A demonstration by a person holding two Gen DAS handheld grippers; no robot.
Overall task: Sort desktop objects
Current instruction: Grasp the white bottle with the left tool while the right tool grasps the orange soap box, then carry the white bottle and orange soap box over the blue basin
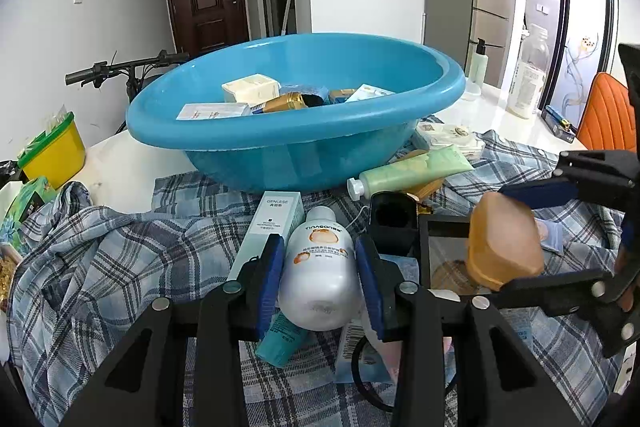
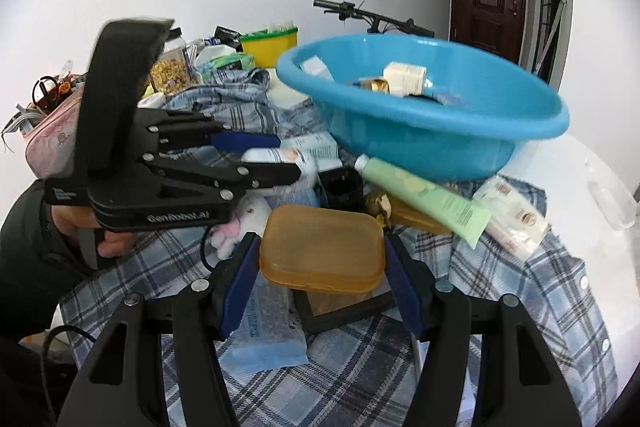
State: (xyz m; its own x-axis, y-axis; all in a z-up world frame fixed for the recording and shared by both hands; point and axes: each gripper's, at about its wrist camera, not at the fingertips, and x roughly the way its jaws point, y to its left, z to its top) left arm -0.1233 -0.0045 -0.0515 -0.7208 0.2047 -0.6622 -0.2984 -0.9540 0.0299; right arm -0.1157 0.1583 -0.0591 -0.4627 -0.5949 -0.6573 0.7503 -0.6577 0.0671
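My left gripper point(image 1: 320, 275) is shut on a white bottle point(image 1: 320, 267) with an orange print, held over the plaid cloth point(image 1: 100, 267). My right gripper point(image 2: 322, 267) is shut on an amber translucent soap box point(image 2: 322, 247); the box also shows in the left wrist view point(image 1: 502, 239), at the right. The blue basin point(image 1: 296, 131) stands just ahead and holds several boxes and a gold jar point(image 1: 286, 102). In the right wrist view the basin point(image 2: 440, 131) is up right, and the left gripper point(image 2: 256, 159) is at the left with the bottle.
On the cloth lie a green tube point(image 1: 412, 171), a pale green box point(image 1: 272, 223), a black cup point(image 1: 390, 223), a dark frame point(image 1: 444, 251) and a teal tube point(image 1: 282, 343). A yellow tub point(image 1: 56, 151) stands left. Bottles point(image 1: 528, 79) and an orange chair point(image 1: 608, 115) are right.
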